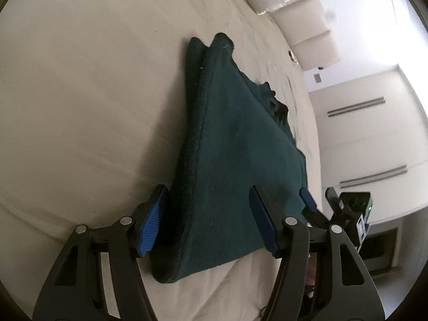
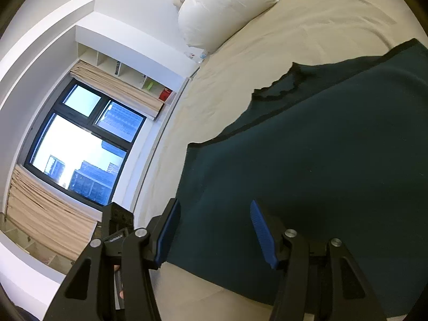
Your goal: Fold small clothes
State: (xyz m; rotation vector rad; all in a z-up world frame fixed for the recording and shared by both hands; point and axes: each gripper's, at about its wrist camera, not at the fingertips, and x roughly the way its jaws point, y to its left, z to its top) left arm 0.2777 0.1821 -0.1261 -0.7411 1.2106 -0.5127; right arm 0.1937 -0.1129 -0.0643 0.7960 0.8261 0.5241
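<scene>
Both grippers are standing open over the dark green garment lying on the beige bedsheet: left gripper, right gripper, pads apart from cloth.

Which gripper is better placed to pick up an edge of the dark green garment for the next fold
Left, probably. The left gripper stands open astride the dark green garment's thick folded edge, so closing would catch it. The right gripper is open over flat cloth, no edge between its fingers.

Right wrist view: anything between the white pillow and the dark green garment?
Nothing: only bare beige bedsheet runs from the white pillow down to the dark green garment. The right wrist view shows it.
</scene>
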